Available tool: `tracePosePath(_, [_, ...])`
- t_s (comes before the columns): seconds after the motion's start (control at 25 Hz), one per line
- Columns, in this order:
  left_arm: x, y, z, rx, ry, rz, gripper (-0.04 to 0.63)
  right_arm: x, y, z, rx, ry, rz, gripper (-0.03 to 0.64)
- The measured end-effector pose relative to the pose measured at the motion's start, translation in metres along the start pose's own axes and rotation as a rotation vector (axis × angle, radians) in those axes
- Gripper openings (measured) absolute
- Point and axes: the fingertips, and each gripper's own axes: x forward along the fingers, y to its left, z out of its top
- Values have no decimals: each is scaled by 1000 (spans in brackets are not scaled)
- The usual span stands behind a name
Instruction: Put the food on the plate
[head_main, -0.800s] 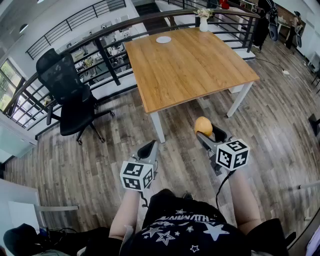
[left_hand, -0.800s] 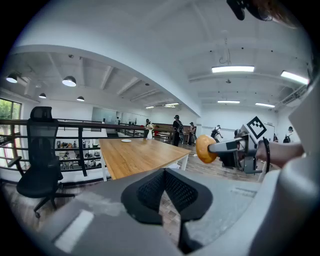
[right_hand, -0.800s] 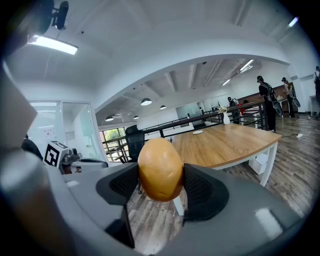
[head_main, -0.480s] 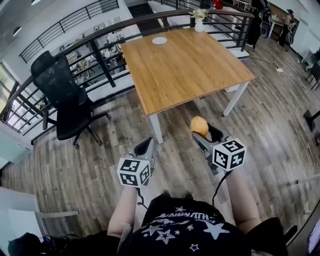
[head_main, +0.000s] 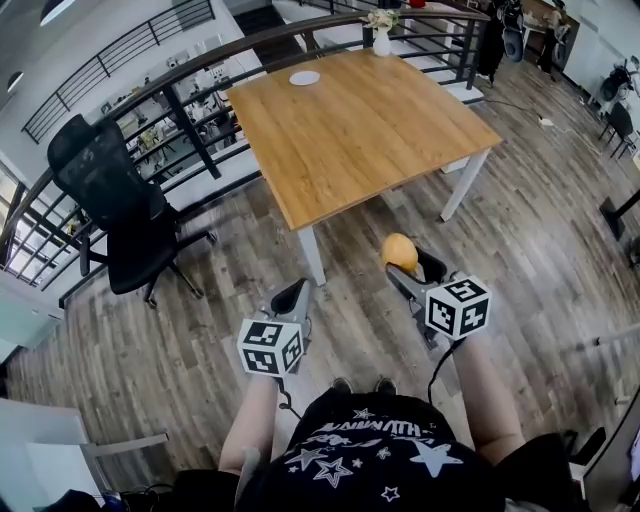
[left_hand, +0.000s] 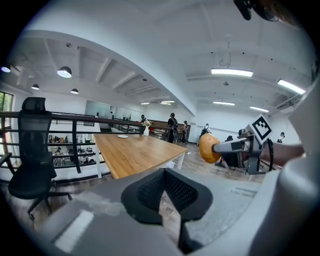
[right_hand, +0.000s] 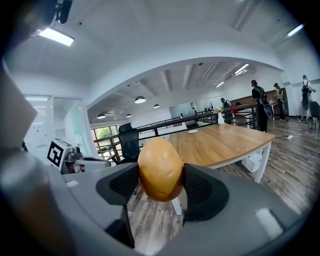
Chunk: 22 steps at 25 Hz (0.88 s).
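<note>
An orange-brown rounded piece of food (head_main: 400, 251) (right_hand: 160, 169) is clamped between the pads of my right gripper (head_main: 407, 264) (right_hand: 160, 186), held in the air above the wooden floor, short of the table's near edge. The left gripper view shows the same food (left_hand: 209, 148) off to its right. My left gripper (head_main: 294, 296) (left_hand: 163, 192) is shut with nothing in it, at the same height to the left. A small white plate (head_main: 304, 77) (left_hand: 122, 136) (right_hand: 193, 131) lies at the far end of the wooden table (head_main: 370, 130).
A white vase with flowers (head_main: 381, 40) stands at the table's far right corner. A black office chair (head_main: 110, 200) sits left of the table, with a dark metal railing (head_main: 200, 90) behind it. Several people stand far off in both gripper views.
The head view has shifted a little, so the table sits slightly further left. Both grippers stay in about the same place, and the right one still holds the food.
</note>
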Motion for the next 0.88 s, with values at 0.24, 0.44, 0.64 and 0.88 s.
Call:
tracePosePath(0.24, [-8, 20, -9, -12, -1, -6, 2, 17, 9, -2, 13, -1, -18, 285])
tracePosePath(0.44, [-14, 46, -22, -35, 17, 0, 2, 35, 15, -4, 63, -18, -30, 287])
tracePosePath(0.64, [-10, 62, -33, -63, 34, 0, 2, 49, 7, -6, 76, -4, -46, 287])
tracePosePath(0.88, [18, 87, -30, -71, 55, 30, 2, 95, -19, 0, 107, 16, -24, 287])
